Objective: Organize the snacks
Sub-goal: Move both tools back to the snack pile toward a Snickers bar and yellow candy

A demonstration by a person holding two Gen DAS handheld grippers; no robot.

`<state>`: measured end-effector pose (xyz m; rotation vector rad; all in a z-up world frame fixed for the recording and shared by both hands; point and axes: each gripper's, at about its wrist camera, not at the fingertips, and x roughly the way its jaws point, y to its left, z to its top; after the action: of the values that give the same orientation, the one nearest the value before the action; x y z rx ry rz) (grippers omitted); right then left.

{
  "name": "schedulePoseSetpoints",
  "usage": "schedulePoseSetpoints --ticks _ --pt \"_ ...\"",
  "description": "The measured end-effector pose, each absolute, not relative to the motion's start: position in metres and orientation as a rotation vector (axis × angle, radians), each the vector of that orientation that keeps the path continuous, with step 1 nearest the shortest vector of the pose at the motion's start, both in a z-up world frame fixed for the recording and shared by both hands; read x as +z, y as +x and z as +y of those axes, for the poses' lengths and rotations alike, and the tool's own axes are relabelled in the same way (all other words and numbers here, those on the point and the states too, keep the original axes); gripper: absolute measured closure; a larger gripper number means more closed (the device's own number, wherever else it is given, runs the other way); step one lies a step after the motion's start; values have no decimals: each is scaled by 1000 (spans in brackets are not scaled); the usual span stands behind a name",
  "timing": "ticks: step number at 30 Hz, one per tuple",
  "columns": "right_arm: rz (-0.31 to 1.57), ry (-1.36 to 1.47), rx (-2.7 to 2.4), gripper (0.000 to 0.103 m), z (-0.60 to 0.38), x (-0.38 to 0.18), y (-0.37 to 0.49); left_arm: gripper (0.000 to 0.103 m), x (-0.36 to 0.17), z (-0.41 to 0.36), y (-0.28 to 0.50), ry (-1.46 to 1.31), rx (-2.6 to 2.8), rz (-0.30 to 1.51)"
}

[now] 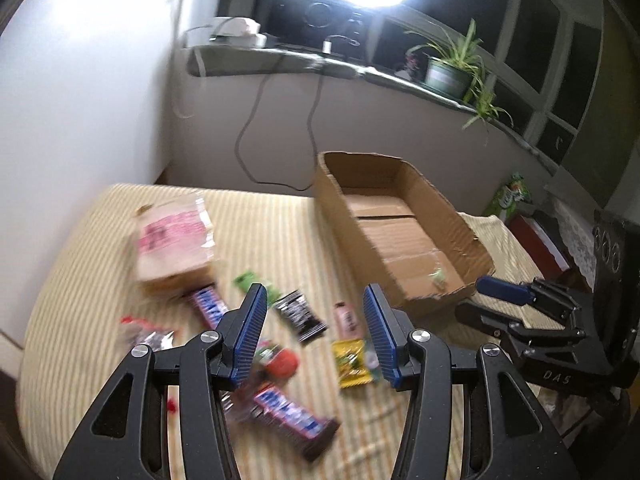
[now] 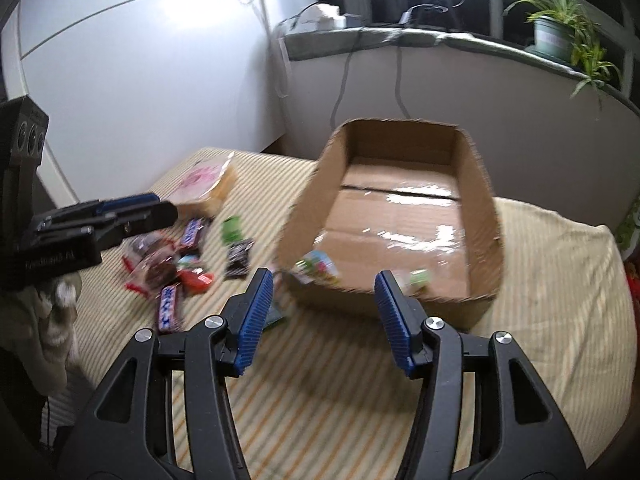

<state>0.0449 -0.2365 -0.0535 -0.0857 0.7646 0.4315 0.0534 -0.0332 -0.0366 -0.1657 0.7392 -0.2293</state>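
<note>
Currently both hand-held grippers hang spread over a striped worktop (image 2: 360,380) w/ snacks & a cardboard box (image 2: 480,216).

Left hand-held gripper (image 1: 316,312): jaws wide apart, nothing between them, over the snack pile — two Snickers bars (image 1: 296,420) (image 1: 210,306), black packet (image 1: 300,316), yellow packet (image 1: 352,364), pink bar (image 1: 347,318), green packet (image 1: 256,284), red snack (image 1: 282,364), all blurred. Big pink-printed bag (image 1: 172,240) lies at pile's far side. Right hand-held gripper (image 2: 324,292): jaws also apart, empty, just before the box's near wall. Inside box, near that wall: a light green-pink packet (image 2: 318,266) & a small green item (image 2: 418,278). Box sits right of the pile, open top.
</note>
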Motion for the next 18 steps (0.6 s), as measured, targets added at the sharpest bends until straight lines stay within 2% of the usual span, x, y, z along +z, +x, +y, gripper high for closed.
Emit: schedulePoseSetpoints --ticks 16,18 --pt "901 -83 579 48 -185 -98 40 54 -83 -12 6 -261 -229 870" --pt "920 -74 590 52 -179 -104 44 54 -89 -14 7 -270 -240 885"
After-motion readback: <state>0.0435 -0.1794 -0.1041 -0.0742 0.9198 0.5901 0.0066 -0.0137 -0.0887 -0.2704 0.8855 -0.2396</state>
